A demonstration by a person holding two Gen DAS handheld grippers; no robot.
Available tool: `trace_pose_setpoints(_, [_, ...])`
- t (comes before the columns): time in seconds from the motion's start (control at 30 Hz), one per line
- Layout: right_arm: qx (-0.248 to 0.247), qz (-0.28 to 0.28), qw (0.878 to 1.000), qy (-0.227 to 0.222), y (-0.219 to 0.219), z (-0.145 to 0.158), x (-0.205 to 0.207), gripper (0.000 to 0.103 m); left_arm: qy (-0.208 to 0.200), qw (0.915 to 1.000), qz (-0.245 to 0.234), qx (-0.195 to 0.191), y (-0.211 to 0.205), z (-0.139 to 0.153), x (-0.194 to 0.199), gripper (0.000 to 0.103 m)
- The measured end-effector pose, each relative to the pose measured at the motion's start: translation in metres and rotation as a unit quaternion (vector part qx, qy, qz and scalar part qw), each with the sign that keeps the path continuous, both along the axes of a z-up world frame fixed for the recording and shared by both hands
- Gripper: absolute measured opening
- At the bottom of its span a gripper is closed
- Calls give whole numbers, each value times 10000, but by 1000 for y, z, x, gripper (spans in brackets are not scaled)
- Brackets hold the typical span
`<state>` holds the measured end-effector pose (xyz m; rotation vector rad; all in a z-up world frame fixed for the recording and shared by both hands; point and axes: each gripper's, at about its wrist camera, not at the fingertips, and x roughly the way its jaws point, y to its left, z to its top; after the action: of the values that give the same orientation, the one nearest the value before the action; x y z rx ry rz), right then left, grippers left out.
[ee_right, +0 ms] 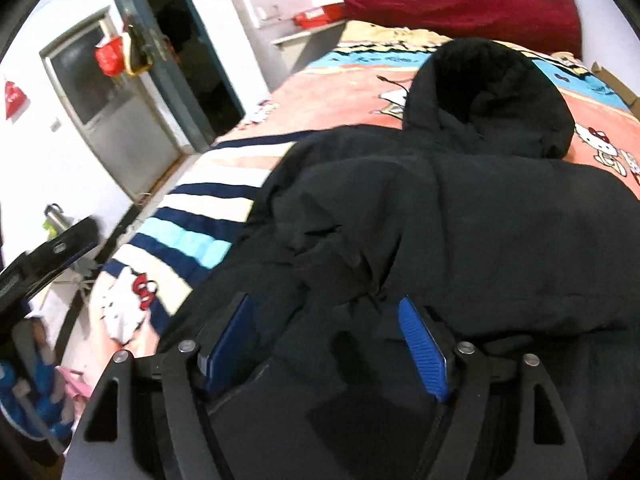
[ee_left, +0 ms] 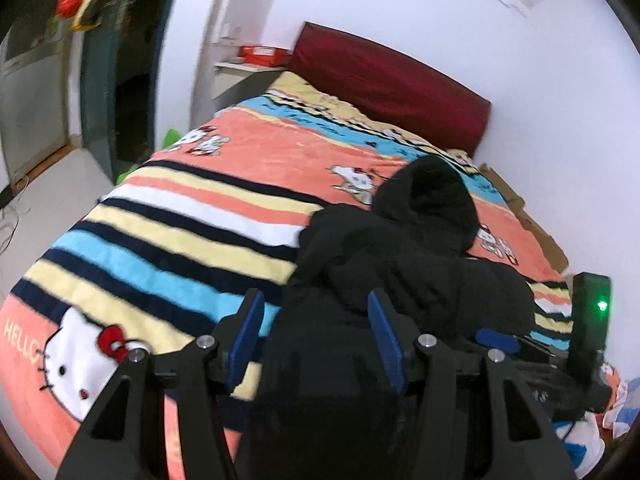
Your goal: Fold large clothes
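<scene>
Black coat (ee_right: 460, 208) heaped on bed (ee_left: 180, 220), hood toward headboard. Left gripper (ee_left: 316, 336) grasping coat hem. Right gripper (ee_right: 324, 348) released, jaws apart over coat. Risk: bulky fabric slips, fold bunches crooked.

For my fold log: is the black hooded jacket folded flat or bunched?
Bunched: the black hooded jacket lies rumpled on the striped blanket, hood up.

Even, cool indoor light fills both views; the white wall (ee_left: 460, 20) washes out to near glare. The black coat (ee_right: 460, 220) loses its folds in shadow. Fisheye bending curves the edges – dark corners, soft motion blur at the doorway (ee_right: 180, 60).
</scene>
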<state>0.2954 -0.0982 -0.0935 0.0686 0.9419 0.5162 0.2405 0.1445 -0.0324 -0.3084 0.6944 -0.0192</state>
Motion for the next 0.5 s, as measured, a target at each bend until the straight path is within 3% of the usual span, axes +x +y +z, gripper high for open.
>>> trace_pose_setpoints(0.1, [52, -24, 9998, -195, -20, 19, -2, 73, 51, 9992, -357, 184, -36, 5, 23, 52])
trace_pose_setpoints(0.27, [-278, -809, 9948, -549, -100, 43, 28, 69, 208, 9962, -809, 254, -93, -3, 79, 52])
trace_pose_setpoints(0.5, [-624, -1782, 9800, -621, -191, 28, 92, 69, 593, 9895, -1237, 447, -161, -51, 160, 52])
